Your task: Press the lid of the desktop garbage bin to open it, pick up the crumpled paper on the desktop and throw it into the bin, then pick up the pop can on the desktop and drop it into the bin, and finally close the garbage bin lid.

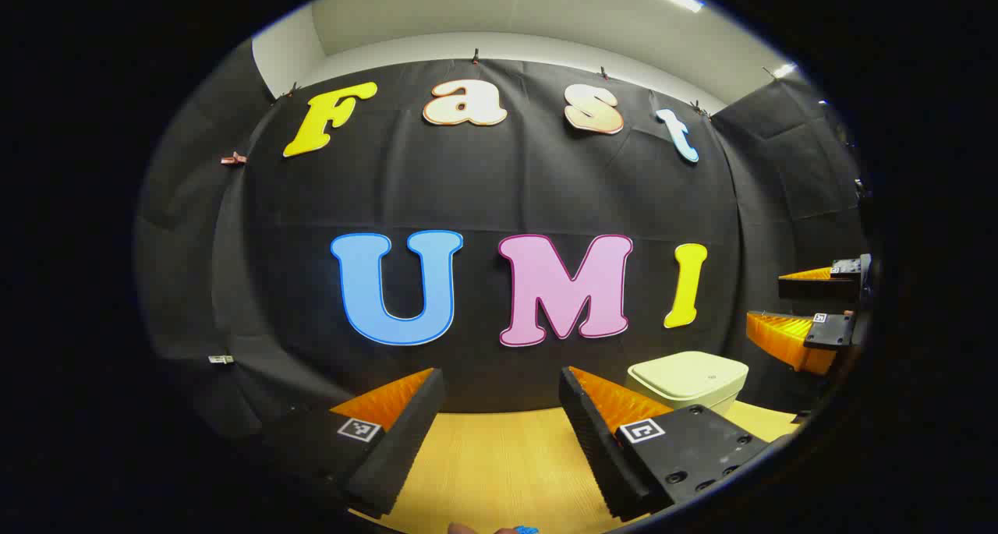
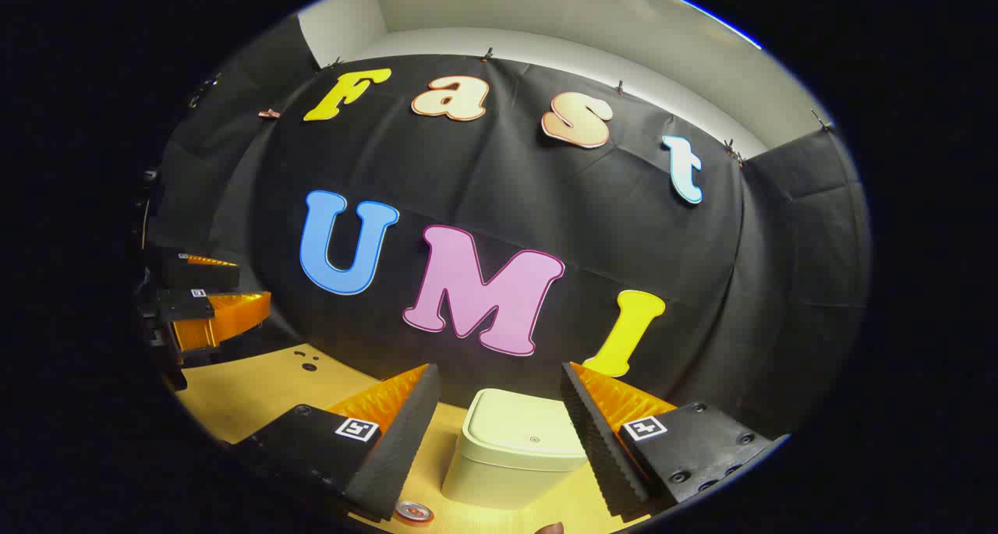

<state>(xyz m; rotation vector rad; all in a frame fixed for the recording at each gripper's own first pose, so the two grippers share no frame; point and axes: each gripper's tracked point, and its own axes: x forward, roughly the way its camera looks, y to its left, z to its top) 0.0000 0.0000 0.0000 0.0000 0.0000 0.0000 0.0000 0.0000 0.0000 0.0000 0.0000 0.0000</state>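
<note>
The pale desktop bin (image 2: 514, 448), lid down, stands on the wooden table (image 2: 249, 394) just ahead of my right gripper (image 2: 499, 370), seen through the gap between its open fingers. A round metal can top (image 2: 413, 511) shows at the bottom edge, beside the bin's near left corner. In the left gripper view the bin (image 1: 686, 378) sits ahead to the right, behind the right-hand finger of my left gripper (image 1: 499, 378), which is open and holds nothing. The right gripper (image 1: 772, 304) hangs open at the far right, above and beyond the bin.
Black cloth walls close the booth behind and beside the table (image 1: 499, 456). The left gripper (image 2: 249, 281) hovers open over the table's left side in the right gripper view. Small dark holes (image 2: 308, 360) mark the tabletop there.
</note>
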